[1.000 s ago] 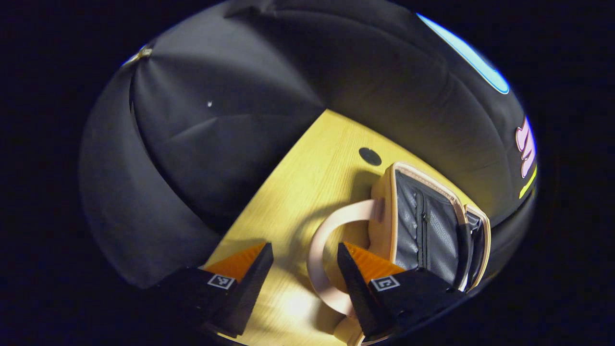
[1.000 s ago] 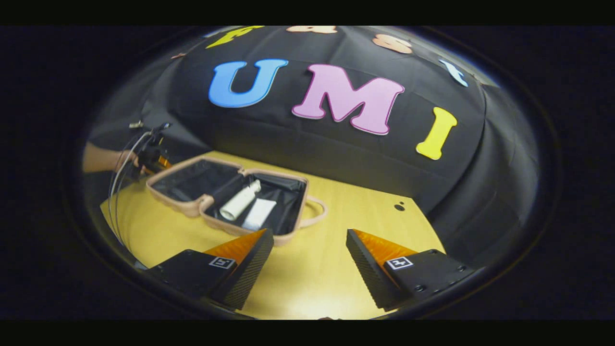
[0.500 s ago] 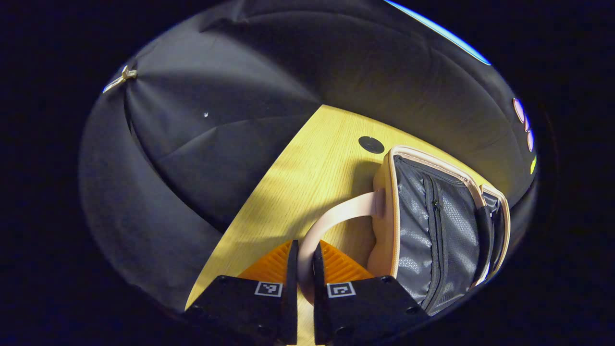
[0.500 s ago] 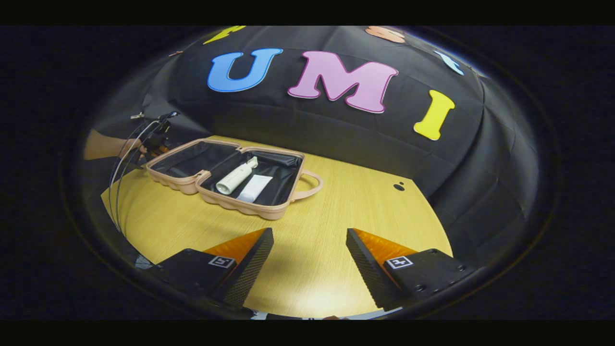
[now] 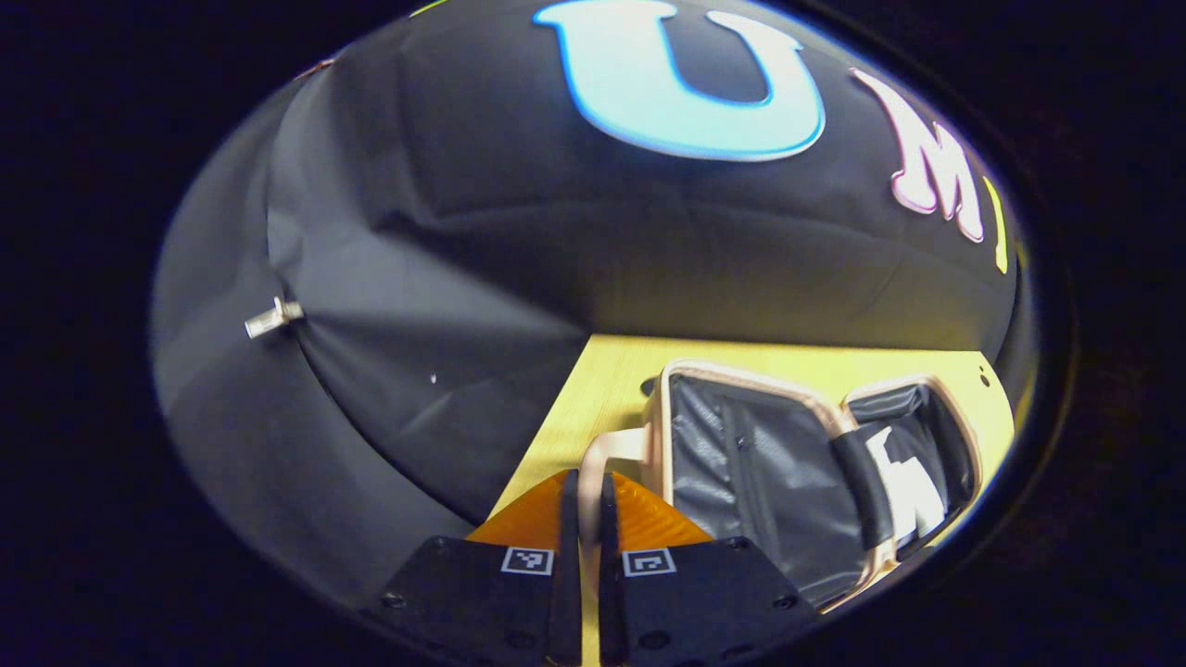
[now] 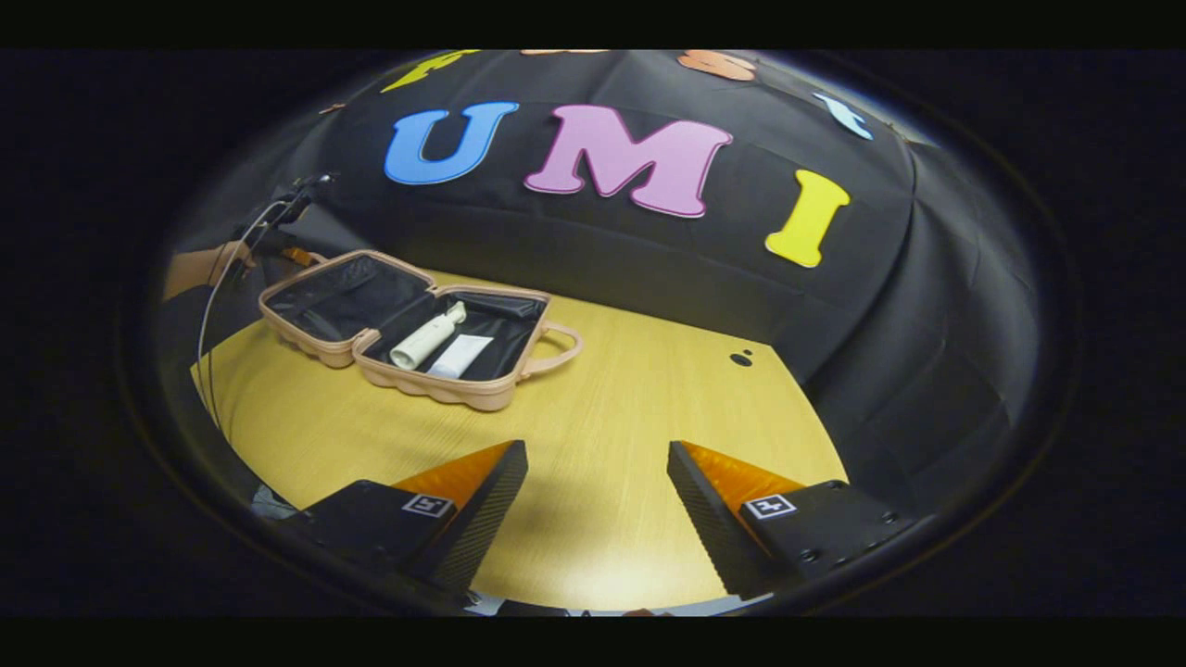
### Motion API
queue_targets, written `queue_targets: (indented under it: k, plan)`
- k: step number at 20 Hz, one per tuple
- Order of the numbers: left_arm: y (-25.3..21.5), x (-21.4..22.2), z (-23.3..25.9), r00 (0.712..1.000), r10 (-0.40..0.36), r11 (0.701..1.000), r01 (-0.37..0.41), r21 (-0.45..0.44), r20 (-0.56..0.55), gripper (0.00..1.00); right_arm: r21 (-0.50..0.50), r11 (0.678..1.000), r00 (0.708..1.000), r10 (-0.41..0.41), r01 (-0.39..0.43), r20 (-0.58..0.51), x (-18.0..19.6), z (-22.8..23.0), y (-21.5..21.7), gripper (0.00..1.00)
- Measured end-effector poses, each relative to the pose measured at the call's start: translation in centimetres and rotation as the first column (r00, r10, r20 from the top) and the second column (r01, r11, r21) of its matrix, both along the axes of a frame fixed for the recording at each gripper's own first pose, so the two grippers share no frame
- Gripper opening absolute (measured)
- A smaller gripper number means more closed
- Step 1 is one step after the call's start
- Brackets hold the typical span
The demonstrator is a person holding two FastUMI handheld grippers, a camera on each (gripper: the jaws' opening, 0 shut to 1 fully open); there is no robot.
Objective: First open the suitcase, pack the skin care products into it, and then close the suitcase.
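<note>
Yellow wood surface [image 6: 602, 445] under open suitcase [image 6: 408, 324]. Lid handle [image 5: 593, 463] pinched by left gripper [image 5: 584, 519] fingers; lid is swung toward bottle [image 6: 422, 341] side. Right gripper [image 6: 598, 505] fingers wide, well apart.

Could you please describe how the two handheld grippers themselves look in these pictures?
Each gripper, left and right, has black blocky finger mounts bearing small square black-and-white markers, with wedge-shaped ribbed fingers. Thin pale cables loop from the far gripper.

- Left gripper view: close at the suitcase [image 5: 741, 454], facing the far wall.
- Right gripper view: farther back over the worktop [image 6: 602, 435], facing the same suitcase [image 6: 408, 333].
</note>
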State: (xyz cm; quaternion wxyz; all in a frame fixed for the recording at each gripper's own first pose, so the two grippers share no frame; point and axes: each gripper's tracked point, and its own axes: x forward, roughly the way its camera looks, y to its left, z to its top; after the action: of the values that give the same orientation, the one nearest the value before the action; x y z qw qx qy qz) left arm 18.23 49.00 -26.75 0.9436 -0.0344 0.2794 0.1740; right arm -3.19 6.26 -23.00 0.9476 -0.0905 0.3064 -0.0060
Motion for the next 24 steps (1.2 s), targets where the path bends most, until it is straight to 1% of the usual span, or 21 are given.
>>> queue_targets:
  k: [1,2,3,4,6,7,9,12,15,17,18,19,21,22,24]
  plan:
    - [-1.0,-0.3,2.7,0.999,-0.014,1.0,0.014,0.0,0.033,0.13,-0.001,1.0,1.0,-0.007,0.007,0.007,0.3,0.3,-0.7,1.0]
    - [-2.2,-0.4,5.2,0.998,-0.033,0.999,0.033,-0.001,0.062,0.13,-0.002,1.0,1.0,-0.018,0.018,0.014,0.6,0.7,-1.5,1.0]
    - [-3.4,-0.6,7.9,0.995,-0.049,0.999,0.049,-0.001,0.087,0.12,0.005,1.0,0.999,-0.027,0.027,0.021,0.9,1.0,-2.2,0.97]
    - [-4.8,-0.4,10.2,0.99,-0.068,0.998,0.069,-0.005,0.12,0.13,0.015,0.999,0.999,-0.038,0.038,0.03,1.2,1.5,-2.9,0.97]
    - [-9.4,1.1,14.2,0.975,-0.118,0.992,0.125,-0.027,0.19,0.12,0.03,0.998,0.997,-0.055,0.054,0.049,1.7,2.3,-4.3,0.97]
    - [-12.5,1.9,16.1,0.964,-0.147,0.986,0.161,-0.045,0.219,0.12,0.034,0.998,0.996,-0.062,0.06,0.057,2.0,2.7,-5.0,0.97]
    - [-17.9,4.0,18.4,0.943,-0.207,0.972,0.229,-0.06,0.259,0.12,0.046,0.996,0.995,-0.074,0.071,0.068,2.6,3.3,-6.6,0.97]
    - [-26.1,6.2,19.2,0.917,-0.26,0.952,0.295,-0.077,0.302,0.12,0.085,0.994,0.994,-0.082,0.075,0.076,3.6,4.0,-8.4,0.97]
    - [-34.1,8.0,18.0,0.899,-0.3,0.928,0.353,-0.121,0.319,0.12,0.116,0.989,0.991,-0.097,0.086,0.09,4.7,4.5,-10.6,0.97]
    - [-38.7,9.0,15.5,0.898,-0.313,0.916,0.372,-0.151,0.31,0.12,0.139,0.986,0.99,-0.106,0.092,0.096,5.4,4.6,-11.9,0.97]
    - [-40.6,9.4,14.0,0.899,-0.312,0.914,0.372,-0.162,0.307,0.12,0.154,0.984,0.99,-0.106,0.091,0.095,5.7,4.6,-12.3,1.0]
    - [-42.7,9.7,12.5,0.897,-0.327,0.905,0.387,-0.175,0.297,0.13,0.17,0.982,0.99,-0.097,0.08,0.098,5.8,4.7,-12.5,0.97]
    - [-46.5,10.1,8.9,0.897,-0.367,0.888,0.417,-0.195,0.245,0.13,0.182,0.982,0.992,-0.067,0.046,0.109,6.1,4.9,-13.0,0.97]
    - [-48.0,10.0,6.8,0.902,-0.381,0.883,0.42,-0.209,0.201,0.12,0.177,0.984,0.992,-0.049,0.029,0.113,6.2,4.9,-13.3,0.97]
    - [-49.7,9.9,3.0,0.916,-0.379,0.884,0.401,-0.241,0.132,0.12,0.166,0.986,0.994,-0.025,0.006,0.11,6.1,4.3,-13.9,0.97]
